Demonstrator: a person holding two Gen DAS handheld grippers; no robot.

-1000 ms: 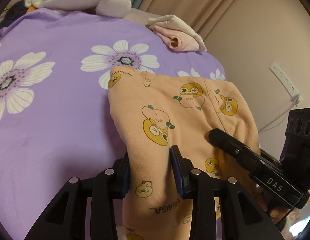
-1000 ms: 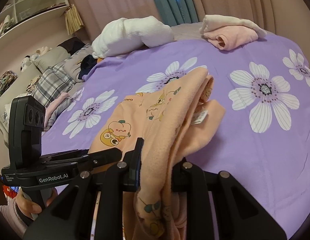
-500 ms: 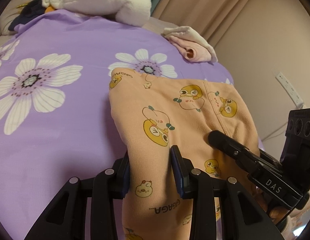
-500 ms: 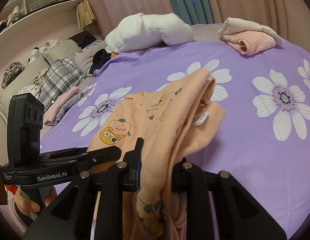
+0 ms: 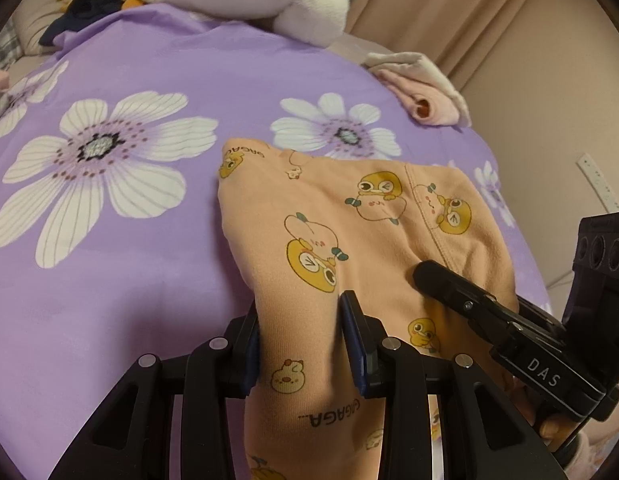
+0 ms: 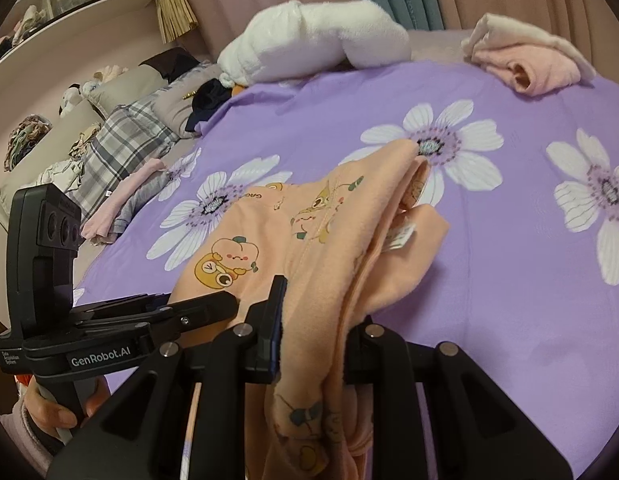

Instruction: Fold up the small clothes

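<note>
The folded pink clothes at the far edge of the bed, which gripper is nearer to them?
Right, though only slightly. The right gripper sits on the pink clothes' side of the peach garment; the left gripper holds its opposite edge.

My two black hand-held grippers, seen from their own wrist cameras.

My left gripper (image 5: pixel 301 320) has matte black linkage arms with round silver screws at the joints and dark blue pads (image 5: pixel 355 340) lining its fingers. My right gripper (image 6: pixel 315 316) is built the same, with silver screw heads and a blue-edged pad. Seen from the left camera, the right unit's side reads "DAS" in white, under a black block with three round lenses. From the right camera, the left unit reads "GenRobot.AI". My left hand (image 6: pixel 49 412) shows a pale pink fleecy cuff (image 6: pixel 19 432).
</note>
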